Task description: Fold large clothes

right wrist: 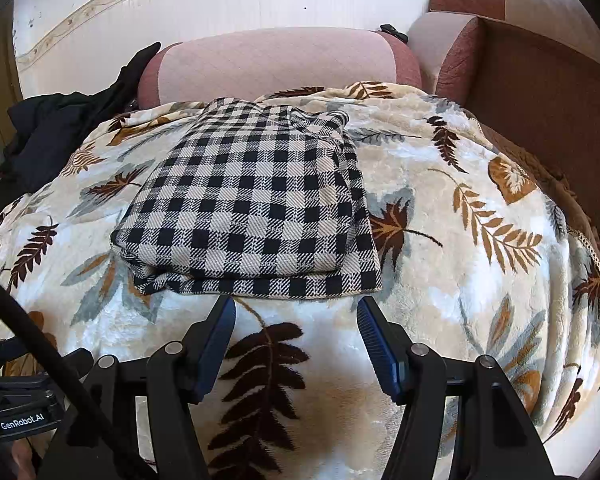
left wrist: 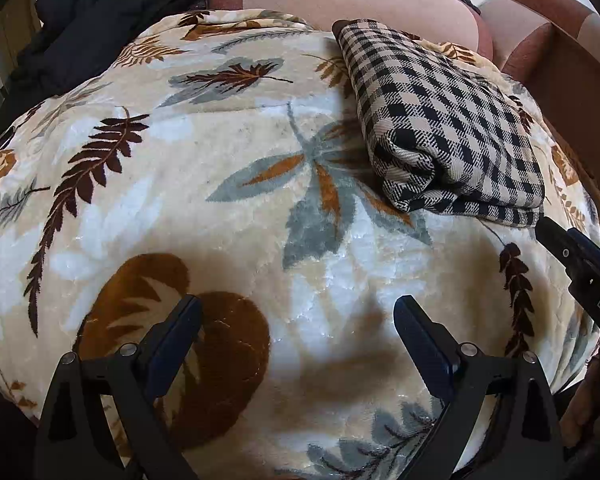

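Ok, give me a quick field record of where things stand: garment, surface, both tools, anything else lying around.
garment: checked garment, folded into a compact rectangle, layered edge facing the tools
surface: leaf-print blanket spread over a sofa
left tool: open, empty, over bare blanket to the left of the garment
right tool: open, empty, just short of the garment's near edge; contact cannot be told
other: dark clothing heaped at the far left by the sofa back
fold status: looks finished

A home living room: a pink sofa (right wrist: pixel 276 58) draped with a leaf-print blanket (right wrist: pixel 440 184).
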A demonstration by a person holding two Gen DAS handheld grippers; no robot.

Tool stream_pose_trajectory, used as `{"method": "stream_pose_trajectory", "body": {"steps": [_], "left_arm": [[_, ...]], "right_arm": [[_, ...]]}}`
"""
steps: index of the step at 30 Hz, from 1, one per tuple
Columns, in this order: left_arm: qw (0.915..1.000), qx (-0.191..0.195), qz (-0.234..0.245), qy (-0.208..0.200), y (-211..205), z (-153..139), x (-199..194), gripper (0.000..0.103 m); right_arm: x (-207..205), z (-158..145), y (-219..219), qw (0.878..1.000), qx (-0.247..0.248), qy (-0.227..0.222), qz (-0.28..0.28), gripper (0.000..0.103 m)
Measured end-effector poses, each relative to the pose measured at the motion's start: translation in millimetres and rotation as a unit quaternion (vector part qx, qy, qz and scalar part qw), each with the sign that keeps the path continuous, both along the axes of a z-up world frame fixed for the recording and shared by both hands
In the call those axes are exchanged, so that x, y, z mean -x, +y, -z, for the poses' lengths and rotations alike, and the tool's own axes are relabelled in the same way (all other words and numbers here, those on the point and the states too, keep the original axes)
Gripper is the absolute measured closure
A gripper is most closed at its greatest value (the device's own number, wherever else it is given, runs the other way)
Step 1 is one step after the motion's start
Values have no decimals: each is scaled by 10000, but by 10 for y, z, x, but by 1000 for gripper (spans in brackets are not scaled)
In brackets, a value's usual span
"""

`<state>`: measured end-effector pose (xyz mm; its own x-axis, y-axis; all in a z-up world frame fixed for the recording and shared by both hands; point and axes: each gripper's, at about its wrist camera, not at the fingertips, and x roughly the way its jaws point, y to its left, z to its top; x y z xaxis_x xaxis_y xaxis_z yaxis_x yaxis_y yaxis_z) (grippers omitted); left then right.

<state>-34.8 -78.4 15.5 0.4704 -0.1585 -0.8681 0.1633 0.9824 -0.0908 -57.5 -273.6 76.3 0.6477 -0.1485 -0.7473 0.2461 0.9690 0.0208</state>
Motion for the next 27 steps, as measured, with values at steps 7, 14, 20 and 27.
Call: {"method": "stream_pose_trajectory", "body": {"steps": [7, 14, 20, 27], "left_arm": [[10000, 9, -2, 6, 1, 2, 0, 7], [10000, 3, -2, 16, 3, 17, -3, 7], [10000, 2, -5, 22, 10, 38, -5, 7], [10000, -3, -4, 24, 10, 37, -8, 7]], "right_arm": [[-1, -21, 12, 10000, -7, -26, -1, 35], [1, -24, 18, 10000, -1, -37, -36, 35], [6, -30, 43, 9999, -5, -88, -83, 34], [10, -33, 38, 9999, -12, -99, -63, 34]]}}
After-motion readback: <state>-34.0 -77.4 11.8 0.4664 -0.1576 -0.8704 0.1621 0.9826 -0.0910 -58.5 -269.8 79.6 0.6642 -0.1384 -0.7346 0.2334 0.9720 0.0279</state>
